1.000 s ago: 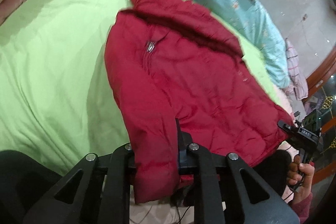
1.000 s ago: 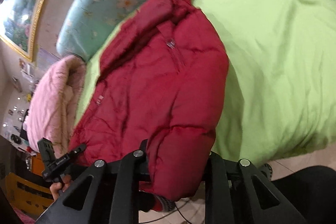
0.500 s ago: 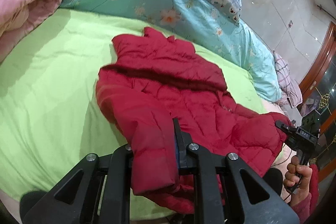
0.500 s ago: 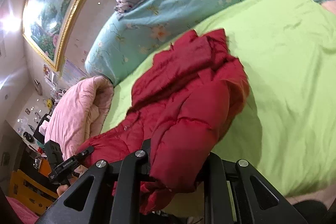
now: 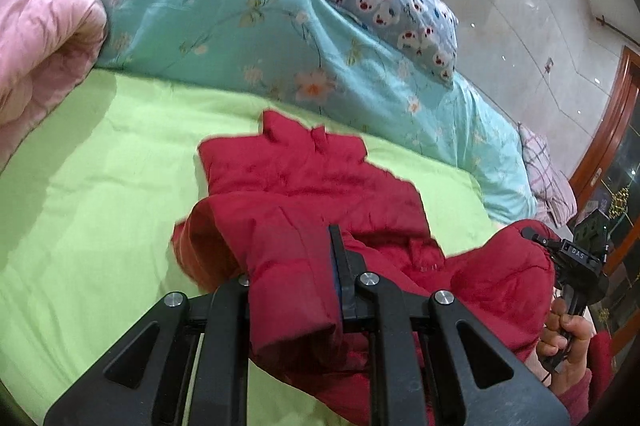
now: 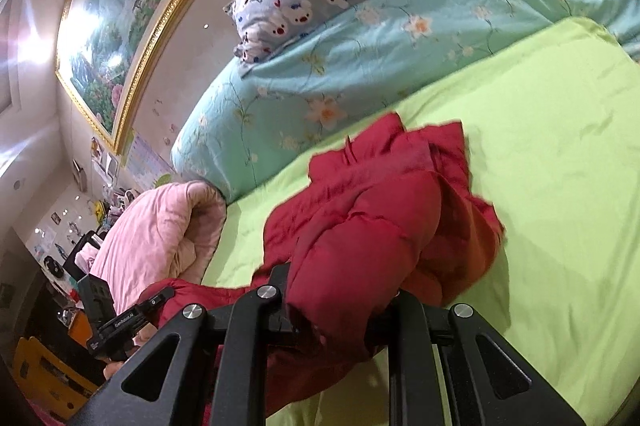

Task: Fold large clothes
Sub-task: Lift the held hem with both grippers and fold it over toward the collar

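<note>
Lifted since before, puffy quilted red jacket [image 5: 304,194] bunches on both tools.

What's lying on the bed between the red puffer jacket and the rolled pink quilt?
Nothing: in the left wrist view only bare lime-green bedsheet separates the red puffer jacket from the rolled pink quilt.

— How many garments lie on the bed?
— One puffy red quilted jacket [image 5: 320,194], at six o'clock.
— And the bedding?
— One lime-green sheet [image 5: 100,206], one rolled pink quilt [image 5: 36,38] at nine, one bear-print pillow [image 5: 384,2] at one.
</note>
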